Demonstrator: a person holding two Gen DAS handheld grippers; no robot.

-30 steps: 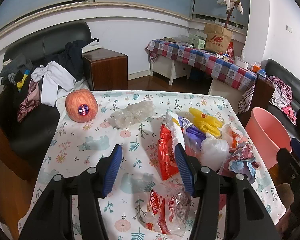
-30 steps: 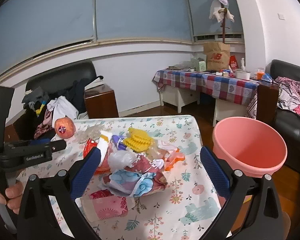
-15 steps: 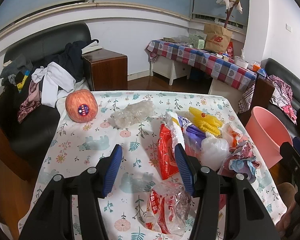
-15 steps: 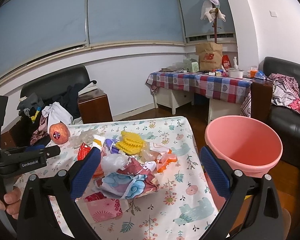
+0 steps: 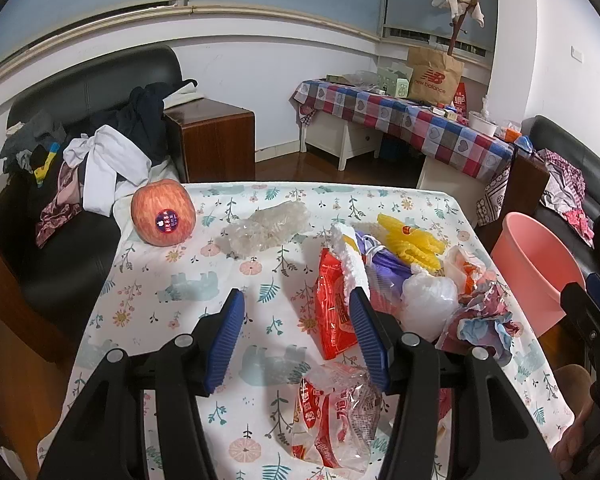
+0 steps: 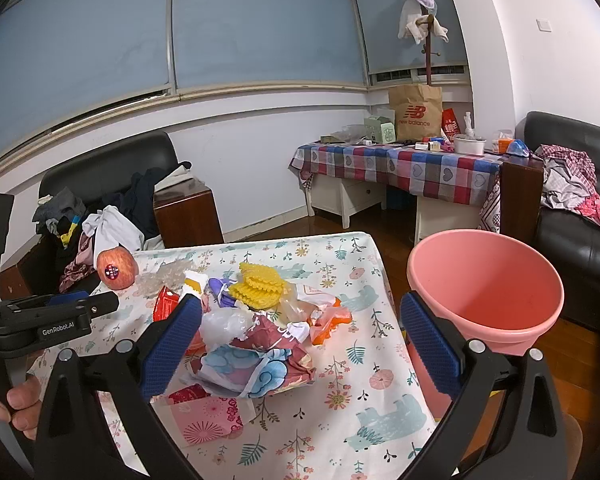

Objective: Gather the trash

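Table (image 6: 340, 432): trash heap (image 6: 256, 332) on its middle. Apple (image 6: 115, 268) on far-left corner, crumpled film (image 6: 168, 278) between them. Bucket (image 6: 484, 292) off table's right edge.

Lying heaped on the right half of the flowered table (image 5: 180, 280): red snack wrapper (image 5: 334, 312), yellow foam netting (image 5: 410, 240), white plastic bag (image 5: 428, 300), crumpled blue-and-maroon wrapper (image 6: 256, 360). Lying flat at the near edge: clear red-printed wrapper (image 5: 332, 420), pink card (image 6: 208, 420). Standing empty and upright just right of the table: pink bucket (image 6: 488, 288).
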